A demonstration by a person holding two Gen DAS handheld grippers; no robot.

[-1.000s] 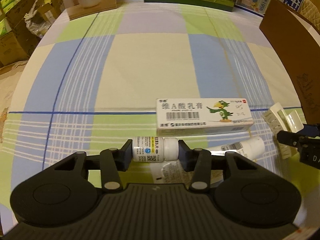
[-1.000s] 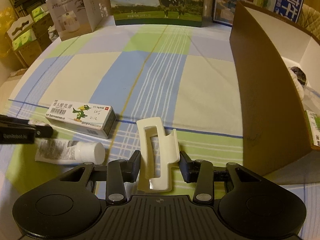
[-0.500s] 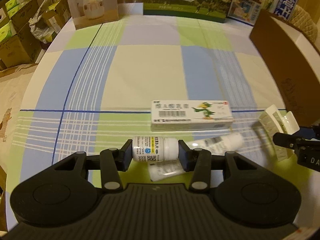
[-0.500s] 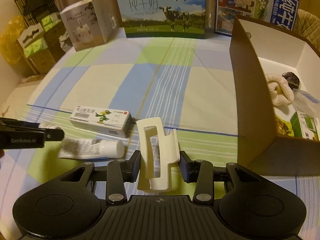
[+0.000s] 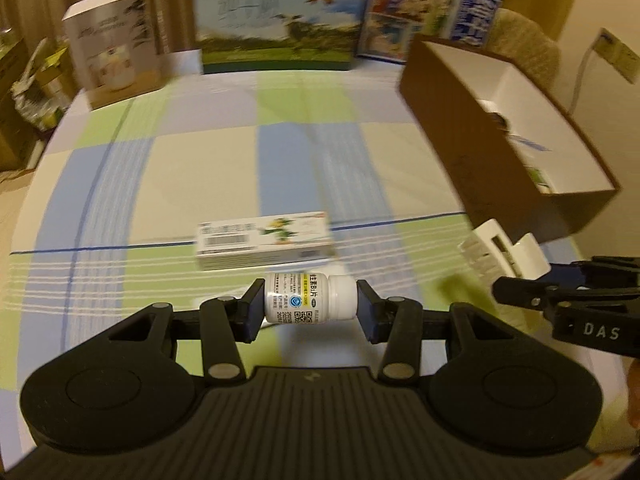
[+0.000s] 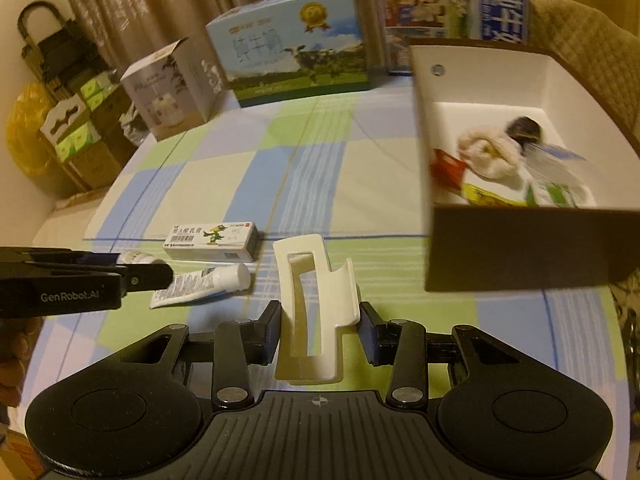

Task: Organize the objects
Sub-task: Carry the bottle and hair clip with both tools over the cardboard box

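White plastic, smooth and label-wrapped, the pill bottle (image 5: pixel 310 298) lies crosswise in the left tongs (image 5: pixel 310 312), clenched end to end on base and cap, carried above the surface (image 5: pixel 200 168). The right tongs (image 6: pixel 320 330) grip a cream hair clip (image 6: pixel 314 312), hard and slotted, its long axis pointing forward along the fingers. Both loads probably belong in the brown cardboard box (image 6: pixel 520 248), which stands ahead and to the right of both tongs; the right hand is plainly the nearer, the open white-lined top just beyond its clip. On the checked cloth remain a long medicine carton (image 6: pixel 212 240) and a soft crimped tube (image 6: pixel 200 282), lying side by side.
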